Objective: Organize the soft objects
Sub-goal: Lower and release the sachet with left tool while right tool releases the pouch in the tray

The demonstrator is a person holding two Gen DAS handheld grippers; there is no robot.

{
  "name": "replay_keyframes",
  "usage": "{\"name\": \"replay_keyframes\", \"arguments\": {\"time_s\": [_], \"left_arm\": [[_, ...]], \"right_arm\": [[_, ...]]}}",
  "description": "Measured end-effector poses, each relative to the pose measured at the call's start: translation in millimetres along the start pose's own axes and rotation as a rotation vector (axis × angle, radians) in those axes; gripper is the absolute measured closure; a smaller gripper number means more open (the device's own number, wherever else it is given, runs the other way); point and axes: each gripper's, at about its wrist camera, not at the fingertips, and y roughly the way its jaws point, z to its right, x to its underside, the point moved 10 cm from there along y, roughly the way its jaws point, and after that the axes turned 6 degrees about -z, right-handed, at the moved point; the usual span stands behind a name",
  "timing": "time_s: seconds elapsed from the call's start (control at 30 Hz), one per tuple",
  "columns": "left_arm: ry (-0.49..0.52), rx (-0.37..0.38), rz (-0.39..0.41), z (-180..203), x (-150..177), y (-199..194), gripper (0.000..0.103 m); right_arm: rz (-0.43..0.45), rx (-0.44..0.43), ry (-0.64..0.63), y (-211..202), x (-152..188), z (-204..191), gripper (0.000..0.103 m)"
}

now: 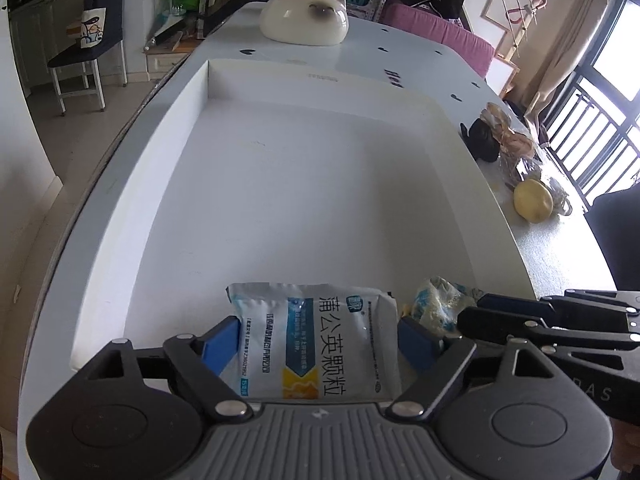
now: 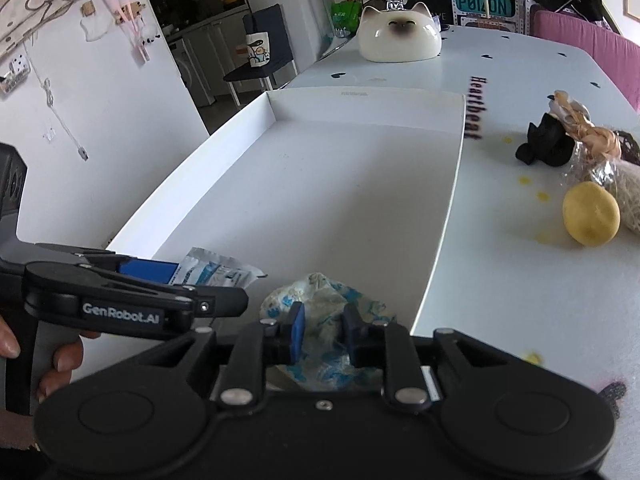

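White shallow cardboard tray (image 1: 168,184); white-and-blue foil sachet (image 1: 320,344), yellow corner patch; crumpled white packet (image 2: 324,312), blue print, possibly floral; yellow round fruit (image 2: 591,219); cream ceramic cat-face bowl (image 2: 400,36), brown muzzle.

My white-and-blue sachet (image 1: 316,344) lies flat in the near corner of the white tray (image 1: 160,184), print upward. Just beside it, the crumpled blue-patterned wrapper (image 2: 320,320) is bunched up, pinched at its middle.

Glossy foil sachet (image 1: 316,344), crinkled plastic wrapper (image 2: 324,320), matt white tray (image 1: 280,184)
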Motion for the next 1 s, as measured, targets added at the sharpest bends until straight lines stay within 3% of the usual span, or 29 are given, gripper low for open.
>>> {"name": "replay_keyframes", "arguments": {"time_s": [0.13,0.2,0.33,0.57,0.77,1.0], "left_arm": [[-0.003,-0.004,0.012,-1.4,0.0,-6.2,0.006],[-0.005,-0.002,0.017,-2.1,-1.0,-9.5,0.005],[0.007,-0.008,0.024,-1.0,-2.3,-14.8,0.005],[0.053,-0.025,0.051,4.6,-4.0,-27.0,0.005],[0.058,-0.023,0.088,8.2,-7.3,-40.0,0.005],[0.073,-0.021,0.137,13.4,-9.8,-57.6,0.003]], "right_arm": [[0.004,-0.017,0.020,-0.9,0.5,1.9,0.077],[0.001,-0.018,0.030,-2.4,-0.1,2.7,0.075],[0.026,-0.040,0.027,-15.3,-1.1,-4.1,0.060],[0.091,-0.023,-0.004,-43.4,-1.2,-10.9,0.057],[0.135,0.034,0.015,-62.2,-1.5,-2.5,0.037],[0.160,0.104,0.037,-74.0,-0.3,10.8,0.024]]}}
